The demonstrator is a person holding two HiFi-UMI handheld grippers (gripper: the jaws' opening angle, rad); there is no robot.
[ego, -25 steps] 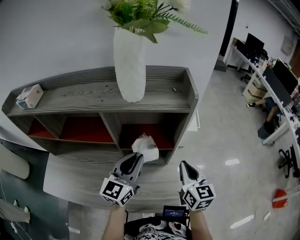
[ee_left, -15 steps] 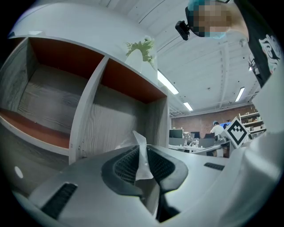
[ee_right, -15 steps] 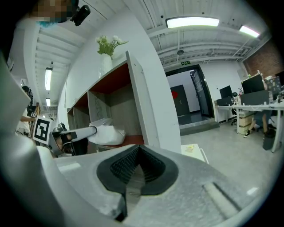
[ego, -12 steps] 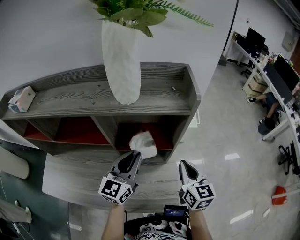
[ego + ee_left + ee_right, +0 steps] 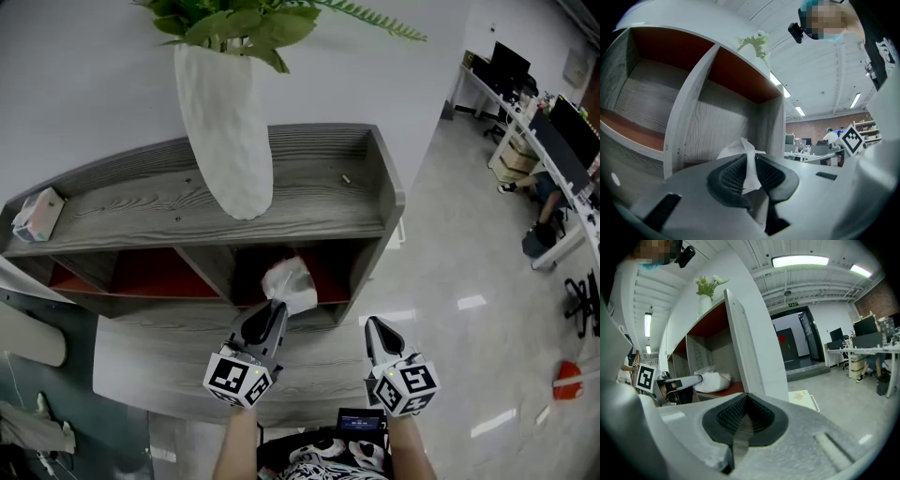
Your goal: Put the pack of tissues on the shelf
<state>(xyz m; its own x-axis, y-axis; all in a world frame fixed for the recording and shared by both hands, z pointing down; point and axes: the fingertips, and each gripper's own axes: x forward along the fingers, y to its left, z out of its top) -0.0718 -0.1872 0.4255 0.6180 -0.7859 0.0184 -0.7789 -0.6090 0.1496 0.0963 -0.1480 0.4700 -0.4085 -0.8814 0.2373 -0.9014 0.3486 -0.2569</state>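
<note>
The placing step is judged to be in hand. The soft white wrapped pack of tissues (image 5: 291,283) is held at the mouth of the right-hand red-lined compartment (image 5: 330,270) of the grey wood-grain shelf unit (image 5: 319,192). It is carried there by the left gripper (image 5: 272,311), which is pointed level into the opening. In the left gripper view, the ribbed black jaws are seen drawn narrow onto a thin crumpled fold of the pack's wrapper. In the right gripper view, the pack appears to lie on the compartment's red floor just inside the front edge, though firm contact cannot be confirmed. The right gripper (image 5: 377,330) is held apart to the right, in front of the unit's side wall, with its jaws closed together and nothing between them.

For the next move, the pack is probably to be eased a little deeper and settled on the floor. The left jaws should then be parted and the gripper drawn straight back, so that the pinched fold is not dragged out with it.

The pack is seen as a plump, pillow-like bundle, plain white and creased. It is gripped only by its loose wrapper end, so sagging and shifting are to be expected.
</note>
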